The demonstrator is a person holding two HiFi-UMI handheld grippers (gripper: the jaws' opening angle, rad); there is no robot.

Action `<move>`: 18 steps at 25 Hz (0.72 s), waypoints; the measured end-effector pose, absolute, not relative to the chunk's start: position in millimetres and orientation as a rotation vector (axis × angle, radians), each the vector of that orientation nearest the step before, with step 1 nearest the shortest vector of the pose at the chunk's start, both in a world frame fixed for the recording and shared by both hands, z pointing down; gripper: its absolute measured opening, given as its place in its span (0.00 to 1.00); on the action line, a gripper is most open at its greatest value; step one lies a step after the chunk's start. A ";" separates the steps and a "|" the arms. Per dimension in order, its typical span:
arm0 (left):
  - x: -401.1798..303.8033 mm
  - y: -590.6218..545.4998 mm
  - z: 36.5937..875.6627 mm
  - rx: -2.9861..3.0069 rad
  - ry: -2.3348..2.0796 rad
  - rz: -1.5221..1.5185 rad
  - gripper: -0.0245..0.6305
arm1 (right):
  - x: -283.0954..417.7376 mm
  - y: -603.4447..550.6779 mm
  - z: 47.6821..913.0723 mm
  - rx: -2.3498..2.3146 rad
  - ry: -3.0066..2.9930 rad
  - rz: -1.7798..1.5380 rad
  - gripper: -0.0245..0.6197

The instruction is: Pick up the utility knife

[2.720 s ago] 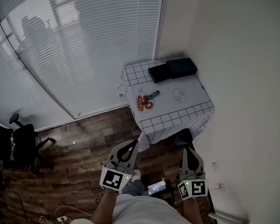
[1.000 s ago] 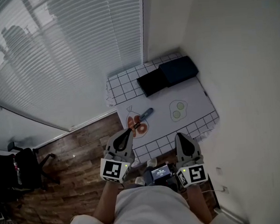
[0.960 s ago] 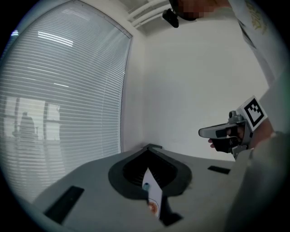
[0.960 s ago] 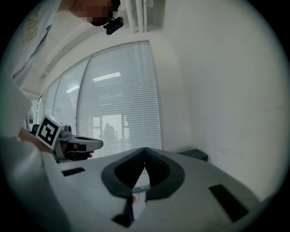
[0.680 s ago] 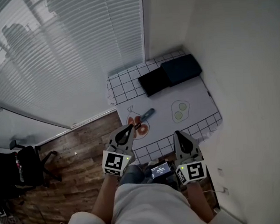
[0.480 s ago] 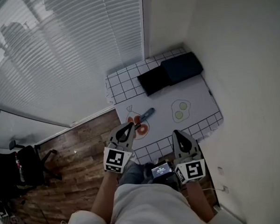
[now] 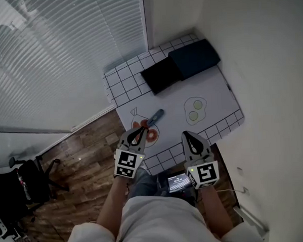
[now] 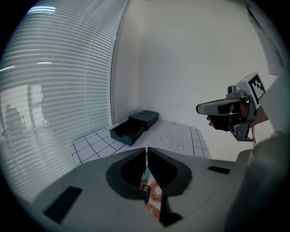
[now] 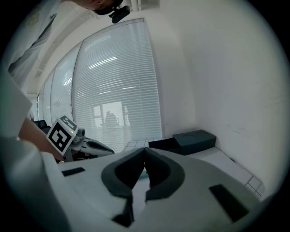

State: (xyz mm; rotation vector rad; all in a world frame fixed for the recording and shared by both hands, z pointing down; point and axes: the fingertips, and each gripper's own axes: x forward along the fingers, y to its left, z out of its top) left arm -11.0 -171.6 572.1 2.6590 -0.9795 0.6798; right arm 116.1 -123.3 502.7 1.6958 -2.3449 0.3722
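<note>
The utility knife [image 7: 152,118], blue-handled, lies slantwise on the white table [image 7: 211,92], its near end over a red printed picture [image 7: 151,135]. My left gripper [image 7: 140,131] hovers at the table's near left edge, jaws shut and empty, its tip just short of the knife. In the left gripper view the shut left gripper [image 8: 146,155] has the knife's dark end [image 8: 145,188] and the red print below it. My right gripper [image 7: 187,137] is over the near edge, to the right. In its own view the right gripper [image 9: 145,164] is shut on nothing.
A dark box [image 7: 194,58] with its open drawer [image 7: 159,75] stands at the table's far side. A green egg print [image 7: 195,110] marks the cloth. White walls bound the table behind and on the right; blinds [image 7: 62,52] stand left. An office chair [image 7: 27,175] is on the wooden floor.
Both grippers have sunk and moved forward to the table's near edge. The left gripper's tip now overlaps the red print near the knife. Both jaws stayed shut.
</note>
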 end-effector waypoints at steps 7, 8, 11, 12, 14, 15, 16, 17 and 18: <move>-4.0 -187.0 601.8 2.634 -0.949 0.742 0.05 | 117.6 -137.6 536.0 1.648 -2.312 0.396 0.05; -3.9 -189.5 607.0 2.625 -0.943 0.754 0.05 | 118.3 -139.1 540.2 1.643 -2.306 0.396 0.05; -3.5 -194.9 621.0 2.602 -0.921 0.785 0.05 | 121.7 -143.7 550.6 1.655 -2.286 0.412 0.05; -2.9 -195.3 625.3 2.596 -0.909 0.796 0.05 | 122.4 -144.7 553.4 1.661 -2.278 0.421 0.05; -1.3 -195.7 634.4 2.588 -0.880 0.823 0.05 | 122.2 -146.2 558.1 1.666 -2.265 0.437 0.05; -0.3 -196.3 638.9 2.587 -0.868 0.839 0.05 | 121.7 -147.0 560.4 1.664 -2.260 0.443 0.05; 1.1 -197.2 643.2 2.588 -0.855 0.854 0.05 | 121.2 -148.1 563.0 1.661 -2.255 0.449 0.05; 2.8 -198.2 647.6 2.589 -0.842 0.868 0.05 | 120.6 -149.2 565.8 1.659 -2.253 0.456 0.05; 4.7 -199.0 651.8 2.589 -0.828 0.882 0.05 | 120.1 -150.1 568.7 1.656 -2.251 0.463 0.05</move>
